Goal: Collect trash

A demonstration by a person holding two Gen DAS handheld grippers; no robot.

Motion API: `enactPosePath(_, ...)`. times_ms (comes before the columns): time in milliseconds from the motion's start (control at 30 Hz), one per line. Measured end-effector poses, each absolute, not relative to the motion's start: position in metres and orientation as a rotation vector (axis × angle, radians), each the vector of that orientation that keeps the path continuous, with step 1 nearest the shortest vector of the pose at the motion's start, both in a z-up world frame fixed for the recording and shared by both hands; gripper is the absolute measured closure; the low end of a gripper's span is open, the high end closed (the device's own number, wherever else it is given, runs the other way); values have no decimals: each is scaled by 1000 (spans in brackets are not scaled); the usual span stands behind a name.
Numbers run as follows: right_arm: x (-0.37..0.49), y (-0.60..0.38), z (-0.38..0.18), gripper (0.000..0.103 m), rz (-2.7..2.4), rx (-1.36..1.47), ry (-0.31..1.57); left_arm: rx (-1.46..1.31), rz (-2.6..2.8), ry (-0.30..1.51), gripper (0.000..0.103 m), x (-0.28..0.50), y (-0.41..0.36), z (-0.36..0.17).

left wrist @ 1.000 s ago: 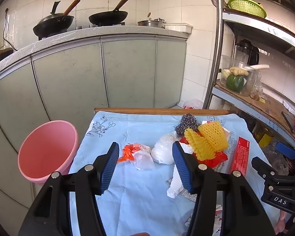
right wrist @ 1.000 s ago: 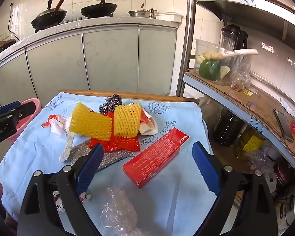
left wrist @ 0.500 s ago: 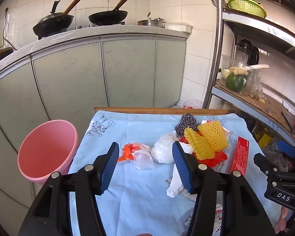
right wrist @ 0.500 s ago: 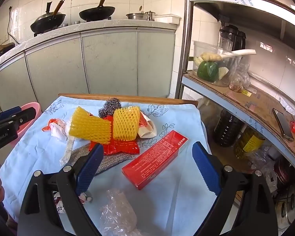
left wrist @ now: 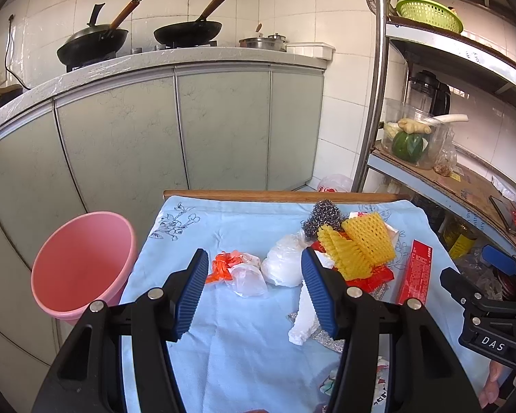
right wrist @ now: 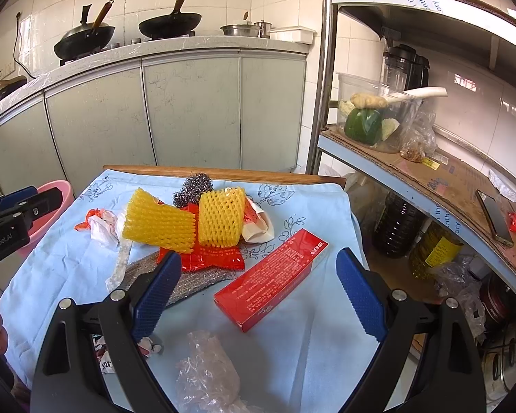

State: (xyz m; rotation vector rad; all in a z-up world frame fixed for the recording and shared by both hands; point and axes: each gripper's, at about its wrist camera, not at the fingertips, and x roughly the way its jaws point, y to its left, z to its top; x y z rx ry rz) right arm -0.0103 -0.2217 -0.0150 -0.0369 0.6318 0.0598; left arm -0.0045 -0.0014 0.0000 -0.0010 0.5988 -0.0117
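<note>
Trash lies on a light-blue cloth [left wrist: 244,340]: an orange and clear wrapper [left wrist: 237,268], a white plastic bag [left wrist: 282,265], two yellow foam nets [right wrist: 189,220], a red wrapper [right wrist: 216,258], a steel scourer [right wrist: 194,186], a red box [right wrist: 275,277] and crumpled clear plastic [right wrist: 206,368]. A pink bucket [left wrist: 82,261] stands left of the table. My left gripper [left wrist: 254,292] is open and empty above the cloth, short of the orange wrapper. My right gripper [right wrist: 258,296] is open and empty, with the red box between its fingers' line of sight.
Grey cabinets [left wrist: 189,130] with woks [left wrist: 189,31] on the counter stand behind the table. A metal shelf rack [right wrist: 430,179] with a container of vegetables [right wrist: 371,120], bottles and bags is on the right. The table's wooden far edge [left wrist: 278,196] shows.
Both grippers have stayed open. The right gripper has shifted slightly back and up; the view of the table has barely changed.
</note>
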Motion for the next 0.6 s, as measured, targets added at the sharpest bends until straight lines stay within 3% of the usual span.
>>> enactPosePath(600,-10,-221,-15,11,60,-39,633,-3,-17,598,47,-5,-1,3)
